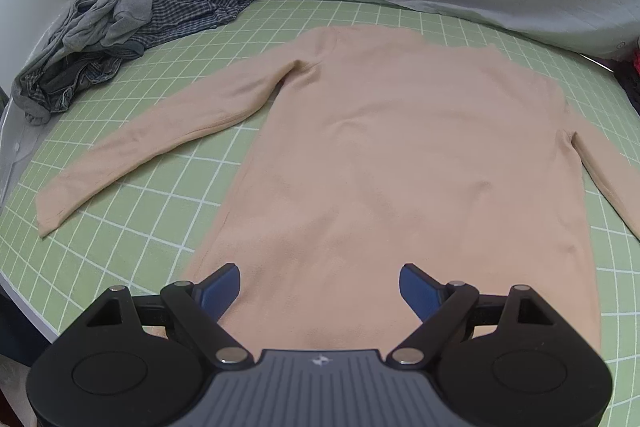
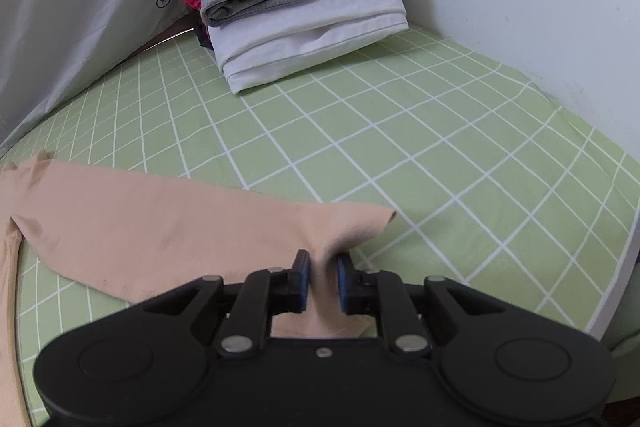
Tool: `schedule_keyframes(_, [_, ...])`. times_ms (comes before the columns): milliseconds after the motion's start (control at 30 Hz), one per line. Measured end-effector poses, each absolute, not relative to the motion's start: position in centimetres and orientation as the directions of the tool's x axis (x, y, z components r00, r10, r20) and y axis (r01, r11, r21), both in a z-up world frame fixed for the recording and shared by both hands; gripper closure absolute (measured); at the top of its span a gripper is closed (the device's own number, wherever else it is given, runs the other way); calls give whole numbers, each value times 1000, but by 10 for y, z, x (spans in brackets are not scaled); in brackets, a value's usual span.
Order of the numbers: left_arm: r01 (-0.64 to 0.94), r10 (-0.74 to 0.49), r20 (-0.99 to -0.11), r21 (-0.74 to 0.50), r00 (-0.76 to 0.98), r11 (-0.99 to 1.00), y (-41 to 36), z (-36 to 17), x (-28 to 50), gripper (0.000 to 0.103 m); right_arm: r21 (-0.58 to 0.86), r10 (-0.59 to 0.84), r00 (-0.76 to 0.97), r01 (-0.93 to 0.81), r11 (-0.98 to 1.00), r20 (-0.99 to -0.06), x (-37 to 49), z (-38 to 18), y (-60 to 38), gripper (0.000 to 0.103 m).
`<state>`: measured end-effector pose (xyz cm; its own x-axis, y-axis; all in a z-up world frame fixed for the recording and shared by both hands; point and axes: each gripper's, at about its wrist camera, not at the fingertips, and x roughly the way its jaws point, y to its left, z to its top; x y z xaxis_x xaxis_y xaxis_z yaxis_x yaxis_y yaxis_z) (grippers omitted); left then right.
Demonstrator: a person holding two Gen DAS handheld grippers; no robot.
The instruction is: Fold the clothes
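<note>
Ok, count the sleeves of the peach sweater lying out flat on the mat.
2. The left sleeve lies angled out over the green grid mat, free. The right sleeve is pinched near its cuff by the right gripper. The left gripper hovers open.

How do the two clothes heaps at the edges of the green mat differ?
The pile by the left gripper view, the unfolded heap, is crumpled and sprawling; the folded stack in the right gripper view is squared and layered. The unfolded heap mixes grey and dark checked cloth; the folded stack shows grey on top of white. Both rest on the green mat.
</note>
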<state>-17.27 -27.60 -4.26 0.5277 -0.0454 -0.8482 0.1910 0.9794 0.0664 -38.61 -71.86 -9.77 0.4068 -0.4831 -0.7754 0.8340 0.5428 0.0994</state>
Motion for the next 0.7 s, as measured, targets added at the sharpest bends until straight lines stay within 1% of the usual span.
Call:
schedule_keyframes(167, [183,-57,-856,45,514,982,-264,-47,-176,16,123,-469,408,842,526,-784,-394,-97,-705,88])
schedule_keyframes(267, [175,-66,-858,28,510,984,-254,-49,-178,16,135,-464,409,846,517,-786,-399,-97,-698,86])
schedule_keyframes(367, [156,-67,-856,16,513,988,-240,-50,-180,16,134,-465,405,849,511,-787,-399,-97,-691,82])
schedule_keyframes(433, [134,-69,-855,1,514,991,-229,-50,-179,16,120,-468,396,849,515,-790,-397,-97,-687,76])
schedule_keyframes(467, [123,-70,-855,-7,514,992,-223,-51,-177,16,109,-471,385,851,513,-793,-396,-96,-685,69])
schedule_keyframes(500, [115,-71,-855,-13,514,993,-217,-51,-176,16,98,-479,370,859,503,-796,-395,-96,-684,59])
schedule_keyframes(567, [105,-65,-859,-14,508,994,-205,-52,-171,16,79,-498,342,876,475,-797,-396,-93,-680,50])
schedule_keyframes(600, [100,-62,-862,-13,503,995,-199,-52,-169,16,67,-515,328,885,461,-792,-396,-90,-676,41])
schedule_keyframes(633, [95,-60,-863,-15,502,995,-192,-51,-167,16,52,-535,313,893,446,-785,-396,-87,-671,36])
schedule_keyframes(700, [81,-62,-862,-24,503,996,-176,-51,-162,14,26,-573,291,905,425,-766,-395,-81,-660,18])
